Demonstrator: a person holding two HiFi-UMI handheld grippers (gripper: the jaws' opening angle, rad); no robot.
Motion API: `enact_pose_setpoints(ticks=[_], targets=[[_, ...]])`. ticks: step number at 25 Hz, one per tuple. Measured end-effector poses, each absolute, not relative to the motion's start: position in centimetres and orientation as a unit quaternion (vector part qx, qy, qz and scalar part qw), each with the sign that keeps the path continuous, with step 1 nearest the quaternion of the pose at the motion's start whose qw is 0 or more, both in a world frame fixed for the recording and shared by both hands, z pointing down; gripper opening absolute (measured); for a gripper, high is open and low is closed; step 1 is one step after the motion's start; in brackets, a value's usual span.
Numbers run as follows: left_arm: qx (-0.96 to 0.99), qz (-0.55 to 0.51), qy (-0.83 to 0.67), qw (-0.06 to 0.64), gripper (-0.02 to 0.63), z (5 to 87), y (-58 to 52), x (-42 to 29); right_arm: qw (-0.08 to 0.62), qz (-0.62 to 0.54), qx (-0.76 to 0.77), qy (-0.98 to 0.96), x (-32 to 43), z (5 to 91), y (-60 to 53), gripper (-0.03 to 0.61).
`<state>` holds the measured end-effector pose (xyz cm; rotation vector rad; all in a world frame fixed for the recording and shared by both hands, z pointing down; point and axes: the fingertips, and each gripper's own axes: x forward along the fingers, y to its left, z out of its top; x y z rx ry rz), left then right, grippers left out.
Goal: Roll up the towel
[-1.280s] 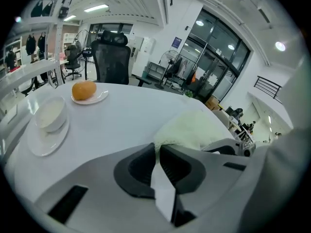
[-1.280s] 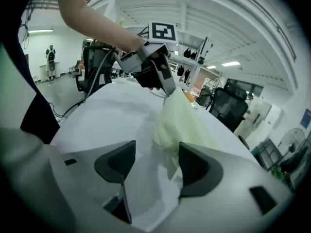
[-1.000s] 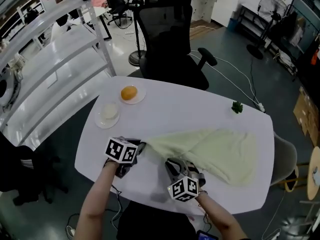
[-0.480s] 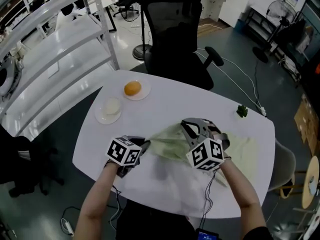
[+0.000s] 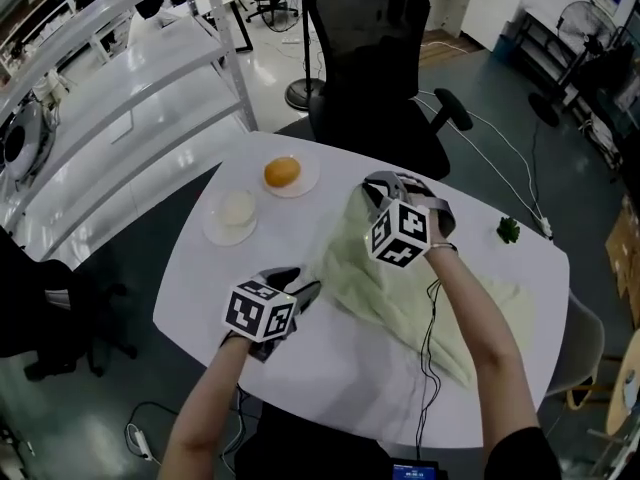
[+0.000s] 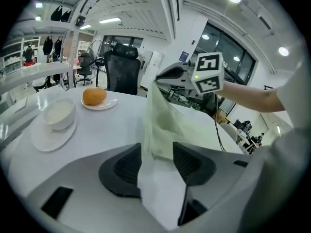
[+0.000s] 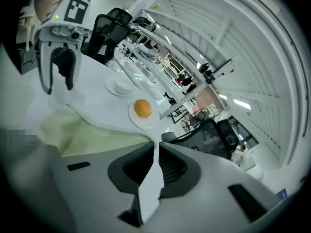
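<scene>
**A:** Where's the towel, and who has hold of it?

**B:** The right tongs (image 7: 156, 152) are clenched on an edge of the pale green towel (image 5: 400, 288) and hold that edge up off the desk (image 5: 300, 368). The cloth slopes down from them to the desk and reaches across to the left tongs (image 6: 157, 152).

**A:** So the left ones grip it too?

**B:** No. They have just been opening. Their jaws stand apart with a bit of towel lying loose between them, not pinched.

**A:** Why lift one side and let the other go?

**B:** My guess is that the raised edge is meant to be carried over and laid flat or doubled first. The cloth can only follow if the low end is free. I see no coil anywhere, so I'd say the rolling itself hasn't begun.

**A:** Is anything in the way?

**B:** An orange (image 5: 282, 172) on its plate and a white bowl (image 5: 238, 208) on a saucer sit beyond the left tongs. Both are apart from the cloth.
</scene>
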<state>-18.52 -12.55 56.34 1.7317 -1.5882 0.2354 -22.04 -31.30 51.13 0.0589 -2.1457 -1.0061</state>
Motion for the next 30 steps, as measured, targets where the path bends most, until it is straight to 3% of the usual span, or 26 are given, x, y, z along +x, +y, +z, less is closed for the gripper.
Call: enact_pose_setpoints(ticks=[1, 3, 4, 8, 13, 16, 18, 24, 30], targets=[[0.676, 0.097, -0.621, 0.384, 0.227, 56.7, -12.3, -18.5, 0.382, -0.386, 0.035, -0.839, -22.3, 51.7, -32.2, 0.049], [0.674, 0.115, -0.617, 0.388, 0.229, 57.7, -11.9, -18.4, 0.389, -0.36, 0.053, -0.847, -22.6, 52.2, -33.3, 0.213], [0.673, 0.129, -0.616, 0.389, 0.228, 58.3, -11.8, -18.4, 0.385, -0.346, 0.059, -0.854, -22.6, 52.0, -33.4, 0.25], [0.668, 0.193, -0.604, 0.39, 0.227, 61.1, -11.9, -18.4, 0.355, -0.322, 0.055, -0.876, -20.6, 50.1, -31.5, 0.25], [0.679, 0.244, -0.579, 0.378, 0.175, 62.9, -13.3, -17.0, 0.354, -0.285, 0.043, -0.89, -13.0, 49.9, -28.3, 0.249], [0.667, 0.215, -0.595, 0.393, 0.116, 63.3, -14.4, -17.2, 0.363, -0.245, 0.052, -0.897, -7.8, 51.0, -26.3, 0.241], [0.661, 0.2, -0.596, 0.41, 0.037, 63.3, -14.8, -17.2, 0.371, -0.22, 0.06, -0.9, -4.6, 51.7, -24.6, 0.235], [0.692, 0.216, -0.53, 0.44, 0.028, 60.8, -13.8, -16.9, 0.392, -0.175, 0.074, -0.9, 1.6, 53.9, -18.6, 0.216], [0.703, 0.255, -0.483, 0.456, 0.026, 58.3, -10.7, -17.8, 0.39, -0.134, 0.064, -0.909, 1.5, 56.3, -12.4, 0.213]])
